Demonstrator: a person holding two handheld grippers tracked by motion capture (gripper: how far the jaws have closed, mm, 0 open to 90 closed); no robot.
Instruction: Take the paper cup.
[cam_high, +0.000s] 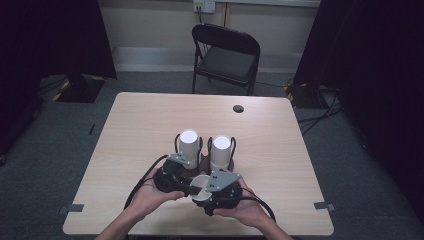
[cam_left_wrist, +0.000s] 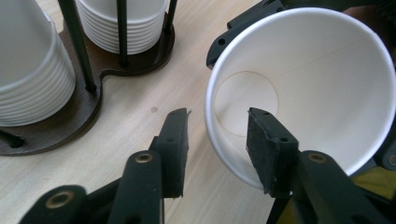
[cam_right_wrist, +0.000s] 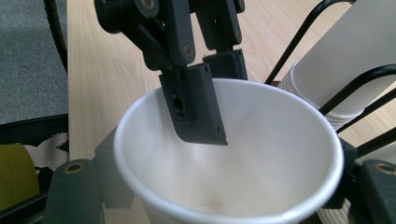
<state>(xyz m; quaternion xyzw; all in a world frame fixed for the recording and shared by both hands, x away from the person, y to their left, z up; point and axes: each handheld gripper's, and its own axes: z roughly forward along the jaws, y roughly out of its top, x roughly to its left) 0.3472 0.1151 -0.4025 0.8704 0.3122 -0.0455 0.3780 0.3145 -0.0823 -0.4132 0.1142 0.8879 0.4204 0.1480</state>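
Paper cup (cam_high: 200, 189) sits gripped around its body by the right gripper (cam_high: 218, 192) just above the bench (cam_high: 135, 130), while the left gripper (cam_left_wrist: 217, 142) stands part-open, one jaw inside the rim, beside two cup stacks (cam_high: 189, 142).

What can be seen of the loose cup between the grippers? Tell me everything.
The cup is plain white paper with a rolled rim and a round base disc, empty and tilted so its mouth faces the left gripper. That gripper straddles its rim, one jaw inside and one outside, with a gap to the wall. The right gripper holds the cup's body from both sides, near the table's front edge.
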